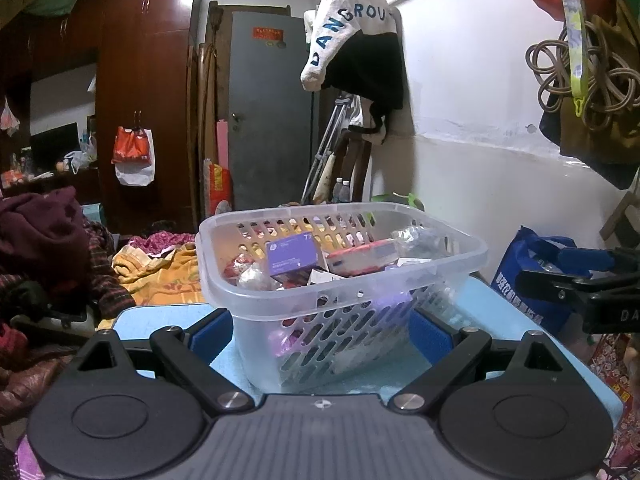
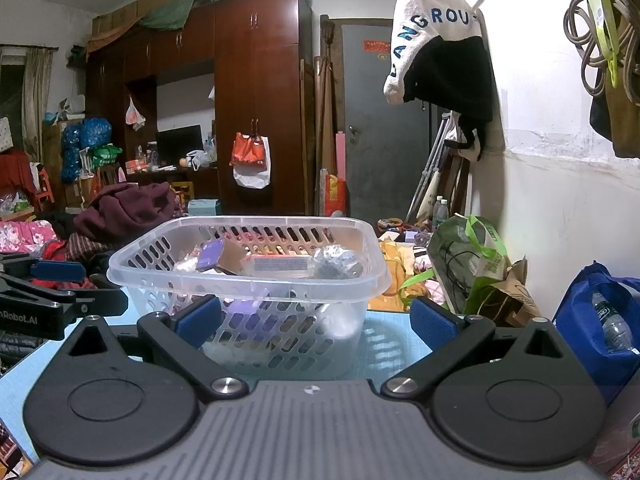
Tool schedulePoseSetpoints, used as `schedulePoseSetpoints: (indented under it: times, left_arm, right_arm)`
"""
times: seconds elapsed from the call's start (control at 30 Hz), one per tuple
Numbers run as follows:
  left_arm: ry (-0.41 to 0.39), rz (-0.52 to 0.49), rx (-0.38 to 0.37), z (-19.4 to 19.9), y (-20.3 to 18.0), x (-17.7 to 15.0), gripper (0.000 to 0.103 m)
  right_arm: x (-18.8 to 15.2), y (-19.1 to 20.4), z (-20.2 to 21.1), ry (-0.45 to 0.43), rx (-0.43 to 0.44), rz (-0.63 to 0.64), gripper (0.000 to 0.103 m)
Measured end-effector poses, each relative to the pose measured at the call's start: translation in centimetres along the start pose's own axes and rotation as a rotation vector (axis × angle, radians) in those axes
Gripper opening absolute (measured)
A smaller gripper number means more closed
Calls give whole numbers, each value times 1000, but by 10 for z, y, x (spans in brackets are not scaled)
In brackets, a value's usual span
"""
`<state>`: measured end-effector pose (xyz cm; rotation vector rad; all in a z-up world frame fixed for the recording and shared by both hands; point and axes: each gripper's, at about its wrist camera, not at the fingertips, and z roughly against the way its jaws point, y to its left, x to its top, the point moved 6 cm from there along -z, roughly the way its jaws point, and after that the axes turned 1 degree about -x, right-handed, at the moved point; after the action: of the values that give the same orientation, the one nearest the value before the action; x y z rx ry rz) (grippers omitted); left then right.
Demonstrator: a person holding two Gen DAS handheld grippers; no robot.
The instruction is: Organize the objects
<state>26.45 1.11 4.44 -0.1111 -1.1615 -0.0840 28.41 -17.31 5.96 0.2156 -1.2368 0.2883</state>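
Note:
A clear plastic basket [image 1: 280, 304] with slotted walls stands on the light blue table [image 1: 480, 308]. It holds a purple box [image 1: 291, 255], a red and white pack [image 1: 362, 258] and crinkled wrappers. My left gripper [image 1: 322, 334] is open, its blue pads on either side of the basket's near corner, apart from it. In the right wrist view the basket [image 2: 248, 280] stands just ahead of my right gripper [image 2: 316, 318], which is open and empty. The purple box [image 2: 210, 254] shows inside. Each gripper shows at the other view's edge.
A blue bag [image 2: 600, 320] with a water bottle stands right of the table. A green bag [image 2: 472, 260] and brown paper bag lie beyond it by the white wall. Piled clothes [image 2: 124, 208] and bedding fill the left. A wardrobe and grey door stand behind.

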Motion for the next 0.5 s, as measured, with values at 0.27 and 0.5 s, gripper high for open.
schedulePoseSetpoints:
  times: [0.27,0.5]
  left_arm:
    - [-6,-20,10,0,-3,0,96]
    - [-5,-24,15,0,-3,-1,96]
  right_arm:
    - [0,0,0,2,0,1,103]
    - [1,-2,0,2,-3,2,103]
